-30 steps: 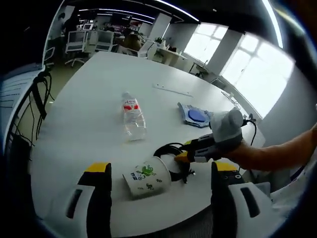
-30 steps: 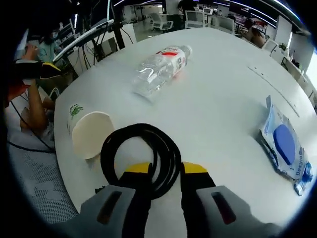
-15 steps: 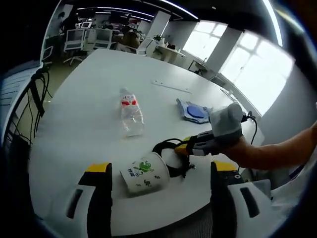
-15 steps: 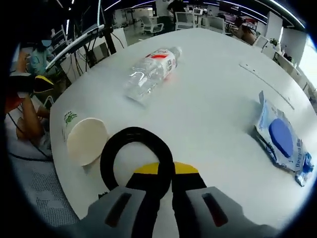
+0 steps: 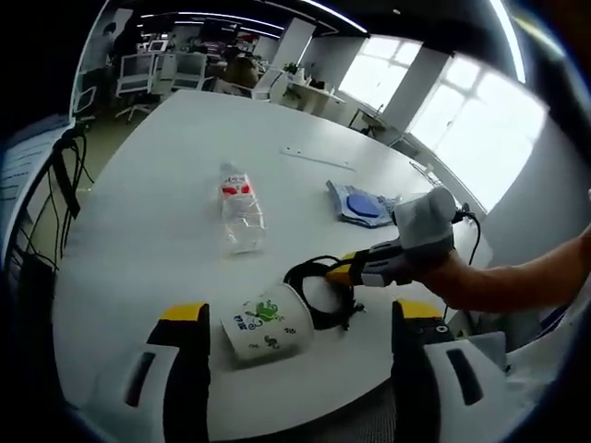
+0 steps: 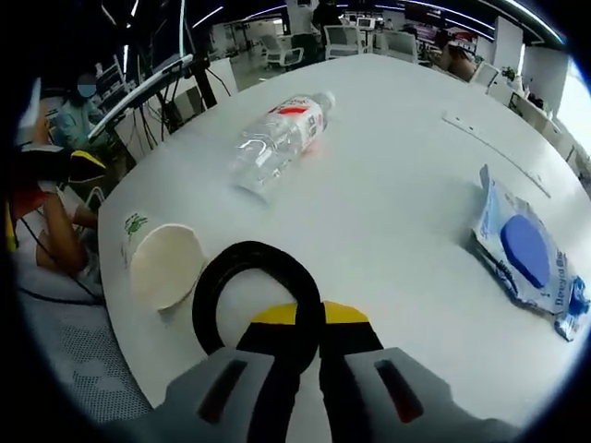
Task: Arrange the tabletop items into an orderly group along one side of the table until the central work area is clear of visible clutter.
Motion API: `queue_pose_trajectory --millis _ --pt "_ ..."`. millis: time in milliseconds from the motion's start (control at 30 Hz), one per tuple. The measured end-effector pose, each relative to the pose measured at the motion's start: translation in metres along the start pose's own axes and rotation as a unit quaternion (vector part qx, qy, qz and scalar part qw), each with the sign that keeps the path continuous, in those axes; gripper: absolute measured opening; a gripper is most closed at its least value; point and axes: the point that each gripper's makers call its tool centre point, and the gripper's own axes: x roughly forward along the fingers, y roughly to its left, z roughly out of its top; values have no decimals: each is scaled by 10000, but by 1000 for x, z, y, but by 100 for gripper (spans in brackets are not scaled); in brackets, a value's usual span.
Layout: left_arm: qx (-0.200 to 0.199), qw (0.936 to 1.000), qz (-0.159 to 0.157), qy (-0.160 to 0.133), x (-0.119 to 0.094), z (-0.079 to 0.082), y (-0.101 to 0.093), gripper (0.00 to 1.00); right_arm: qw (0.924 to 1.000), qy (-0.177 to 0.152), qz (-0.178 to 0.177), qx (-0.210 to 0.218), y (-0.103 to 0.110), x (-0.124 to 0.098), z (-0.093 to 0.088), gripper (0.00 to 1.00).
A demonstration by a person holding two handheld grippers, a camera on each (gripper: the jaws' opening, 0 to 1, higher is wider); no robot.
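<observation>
Change: a second ago the right gripper's (image 6: 309,318) jaws were standing apart around the near arc of the black cable coil (image 6: 254,295); now they are pressing together on it; the coil is sitting slightly nearer the paper cup (image 6: 164,265); the whole scene has slid a little in both views, which is the cameras moving

Right gripper: pinching the near side of the cable coil between its yellow tips; in the left gripper view it (image 5: 343,273) is reaching in from the right, low over the table (image 5: 157,194)

Left gripper: its jaws (image 5: 294,318) are spreading wide and holding nothing; hovering at the near table edge, with the cup (image 5: 269,323) just ahead between them

Key relation: the coil is lying flat, opening away from the right gripper, its far-left arc just beside the cup's mouth; I cannot tell whether they are touching; the right gripper is already on it, so it looks the better placed to drag it aside

Cup: lying on its side, mouth facing the right gripper; nothing visible inside

Bottle: the clear bottle (image 6: 278,137) is lying on its side, well ahead and left of the right gripper, long axis running away with the cap at the far end; looks nearly empty

Packet: a blue and white packet (image 6: 528,254) is lying flat, far right of the right gripper, well apart from the rest

Judgement: the items are scattered across the middle, so the grouping is barely starting
</observation>
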Motion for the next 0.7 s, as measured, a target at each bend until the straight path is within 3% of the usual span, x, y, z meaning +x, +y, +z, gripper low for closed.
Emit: queue_pose_trajectory --millis 700 --pt "207 9997 -109 76 17 8 -18 81 9996 -220 171 98 -5 -17 7 2"
